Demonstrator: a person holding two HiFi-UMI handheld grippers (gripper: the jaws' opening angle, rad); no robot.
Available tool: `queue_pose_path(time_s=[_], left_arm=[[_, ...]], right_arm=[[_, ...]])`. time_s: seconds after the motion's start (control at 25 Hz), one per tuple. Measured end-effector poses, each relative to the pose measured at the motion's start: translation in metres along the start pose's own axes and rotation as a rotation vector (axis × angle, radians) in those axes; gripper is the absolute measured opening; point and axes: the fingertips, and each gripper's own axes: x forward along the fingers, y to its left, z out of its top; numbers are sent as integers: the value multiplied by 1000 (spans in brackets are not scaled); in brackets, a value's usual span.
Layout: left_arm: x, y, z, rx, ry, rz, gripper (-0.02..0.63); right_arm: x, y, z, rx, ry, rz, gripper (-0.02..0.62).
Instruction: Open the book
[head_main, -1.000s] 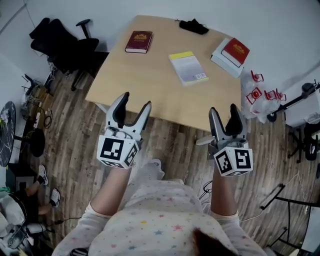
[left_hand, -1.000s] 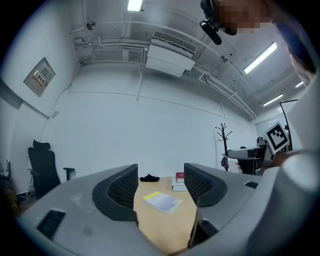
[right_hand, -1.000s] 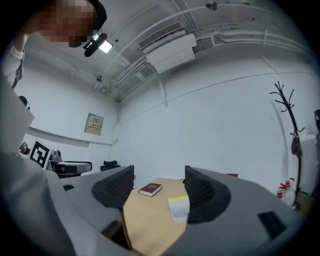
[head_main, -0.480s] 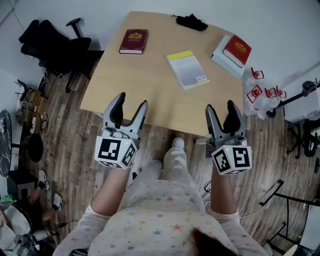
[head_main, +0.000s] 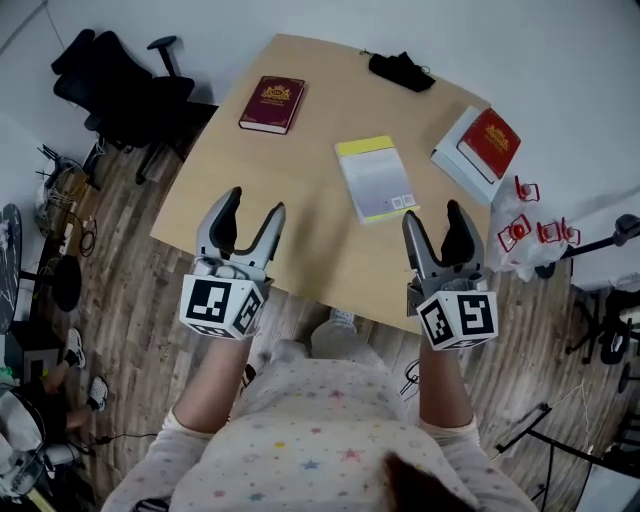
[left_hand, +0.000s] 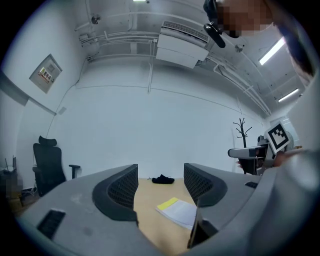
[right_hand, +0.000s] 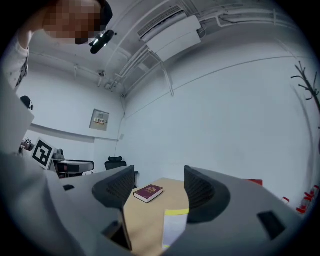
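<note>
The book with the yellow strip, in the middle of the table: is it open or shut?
Shut. The book with the yellow strip lies flat, cover up, no pages spread.

Before you, the yellow-edged white book (head_main: 376, 179) lies mid-table on the tan wooden table (head_main: 290, 200). The maroon hardcover book (head_main: 271, 104) lies to its left, the red book (head_main: 488, 143) to its right.

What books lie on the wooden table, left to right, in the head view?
Maroon hardcover book → grey paperback with yellow strip → red book stacked on a white book.
</note>
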Motion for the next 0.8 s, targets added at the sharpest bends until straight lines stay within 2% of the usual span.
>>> queue_pose_path(time_s=[0.24, 0.4, 0.6, 0.8], left_arm=[[42, 12, 5, -1, -34, 122, 262], [61, 13, 0, -6, -27, 160, 262], [80, 21, -9, -18, -5, 164, 262], [107, 27, -19, -37, 20, 94, 262]], right_arm=[[45, -52, -2, 16, 9, 70, 307], [66, -72, -9, 32, 16, 95, 305], [90, -71, -18, 52, 28, 113, 304], [107, -71, -21, 52, 34, 70, 298]])
